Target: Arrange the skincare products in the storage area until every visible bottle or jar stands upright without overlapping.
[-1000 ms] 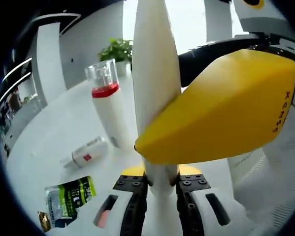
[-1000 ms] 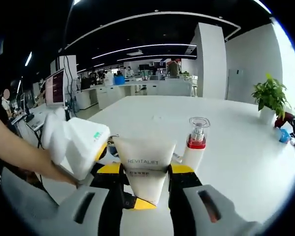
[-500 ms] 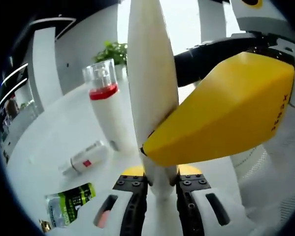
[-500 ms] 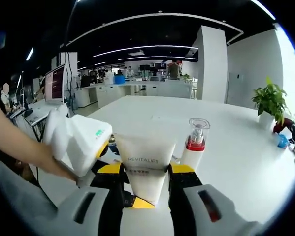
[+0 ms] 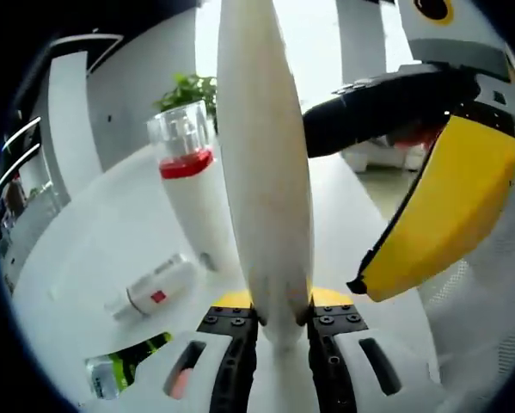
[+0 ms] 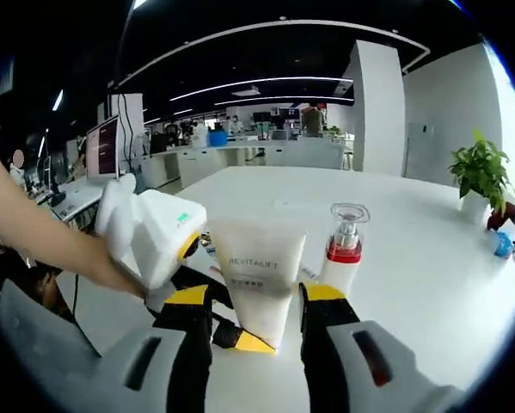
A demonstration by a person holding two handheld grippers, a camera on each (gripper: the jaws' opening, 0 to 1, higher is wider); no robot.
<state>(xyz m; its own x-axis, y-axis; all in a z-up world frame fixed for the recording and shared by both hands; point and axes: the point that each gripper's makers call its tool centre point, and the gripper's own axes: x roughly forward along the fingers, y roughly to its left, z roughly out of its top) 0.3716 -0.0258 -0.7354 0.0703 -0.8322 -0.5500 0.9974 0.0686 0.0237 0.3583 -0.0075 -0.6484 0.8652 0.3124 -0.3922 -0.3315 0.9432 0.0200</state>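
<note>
White surface [image 6: 429, 258] has open room beyond; we see left gripper [image 5: 274, 323] clamping the upright white REVITALIFT squeeze tube [image 6: 257, 280], right gripper [image 6: 255, 318] spread open astride it.

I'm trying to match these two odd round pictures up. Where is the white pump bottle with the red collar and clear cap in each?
Left gripper view: the white pump bottle with the red collar and clear cap stands upper left, left of the held white tube.
Right gripper view: the bottle stands right of centre.
Shared landmark: the potted green plant.
</note>
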